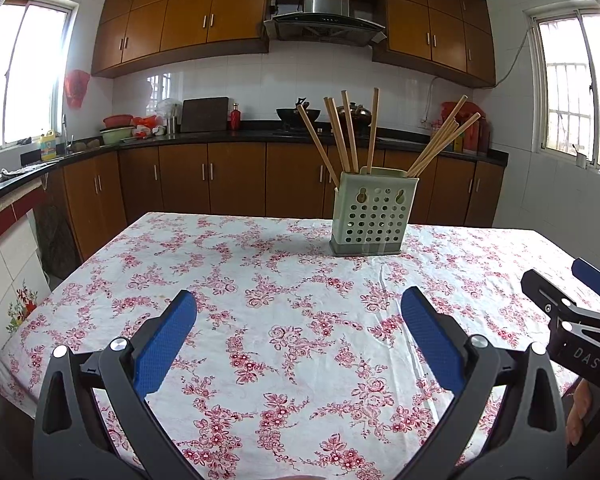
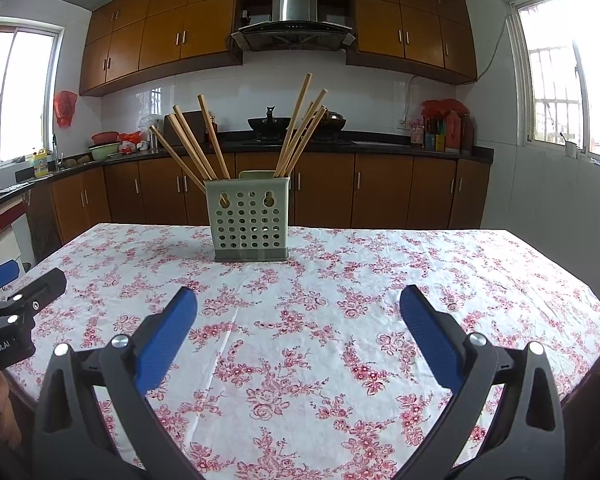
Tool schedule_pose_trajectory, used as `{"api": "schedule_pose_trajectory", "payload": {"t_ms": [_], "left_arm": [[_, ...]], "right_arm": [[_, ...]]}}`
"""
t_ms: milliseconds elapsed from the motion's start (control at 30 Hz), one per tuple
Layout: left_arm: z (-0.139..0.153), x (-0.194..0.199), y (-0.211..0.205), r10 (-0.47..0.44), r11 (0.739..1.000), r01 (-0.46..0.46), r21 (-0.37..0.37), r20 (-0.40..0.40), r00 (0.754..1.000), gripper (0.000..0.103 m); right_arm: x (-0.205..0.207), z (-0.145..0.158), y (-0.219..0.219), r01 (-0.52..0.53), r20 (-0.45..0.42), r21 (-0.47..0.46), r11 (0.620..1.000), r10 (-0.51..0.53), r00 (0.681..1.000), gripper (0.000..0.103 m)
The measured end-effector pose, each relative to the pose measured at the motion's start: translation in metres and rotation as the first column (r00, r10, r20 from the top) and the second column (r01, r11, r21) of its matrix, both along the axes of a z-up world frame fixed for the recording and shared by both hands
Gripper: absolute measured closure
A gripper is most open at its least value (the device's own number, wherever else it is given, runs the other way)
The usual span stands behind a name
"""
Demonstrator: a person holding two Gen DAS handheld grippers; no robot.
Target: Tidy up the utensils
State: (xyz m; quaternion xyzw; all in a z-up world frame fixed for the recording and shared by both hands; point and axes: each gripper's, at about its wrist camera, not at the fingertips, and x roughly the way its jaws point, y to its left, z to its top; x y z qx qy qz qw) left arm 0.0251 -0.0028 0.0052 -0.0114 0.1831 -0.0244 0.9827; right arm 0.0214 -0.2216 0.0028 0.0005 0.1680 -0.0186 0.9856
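- The left gripper (image 1: 299,308) hovers level over the near part of the surface (image 1: 284,280), its blue pads (image 1: 164,344) spread wide apart and holding nothing.
- The right gripper (image 2: 299,308) is held the same way beside it, pads (image 2: 428,336) wide apart and empty; each shows at the edge of the other's view.
- Further out, the pale green holder (image 2: 247,216) stands upright on the flowered cloth.
- Wooden chopsticks (image 2: 192,144) lean out of it in two bunches, left and right.

Pale green holder (image 2: 247,220); tan chopsticks (image 2: 192,146); red-floral white tablecloth (image 2: 300,320); blue fingers (image 2: 166,344).
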Motion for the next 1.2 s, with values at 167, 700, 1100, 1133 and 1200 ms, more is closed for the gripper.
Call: {"api": "schedule_pose_trajectory", "payload": {"t_ms": [167, 700, 1100, 1133, 1200], "left_arm": [[-0.0009, 0.0004, -0.0008, -0.003, 1.000, 0.003, 0.001, -0.003, 1.000, 0.002], [-0.0009, 0.0013, -0.0007, -0.002, 1.000, 0.002, -0.001, -0.005, 1.000, 0.002], [-0.0015, 0.0018, 0.0000, -0.003, 1.000, 0.003, -0.002, -0.007, 1.000, 0.002], [-0.0017, 0.0017, -0.0003, -0.004, 1.000, 0.004, -0.002, -0.007, 1.000, 0.002], [-0.0016, 0.0018, -0.0003, -0.003, 1.000, 0.003, -0.002, -0.008, 1.000, 0.002]], "right_arm": [[0.0008, -0.0011, 0.0016, 0.003, -0.003, 0.002, 1.000, -0.003, 1.000, 0.004], [0.0011, -0.0032, 0.0027, 0.008, -0.008, 0.006, 1.000, -0.008, 1.000, 0.004], [0.0016, -0.0029, 0.0019, 0.008, -0.010, 0.006, 1.000, -0.008, 1.000, 0.004], [0.0014, -0.0030, 0.0020, 0.008, -0.009, 0.007, 1.000, -0.008, 1.000, 0.004], [0.0016, -0.0028, 0.0019, 0.008, -0.009, 0.006, 1.000, -0.008, 1.000, 0.004]]}}
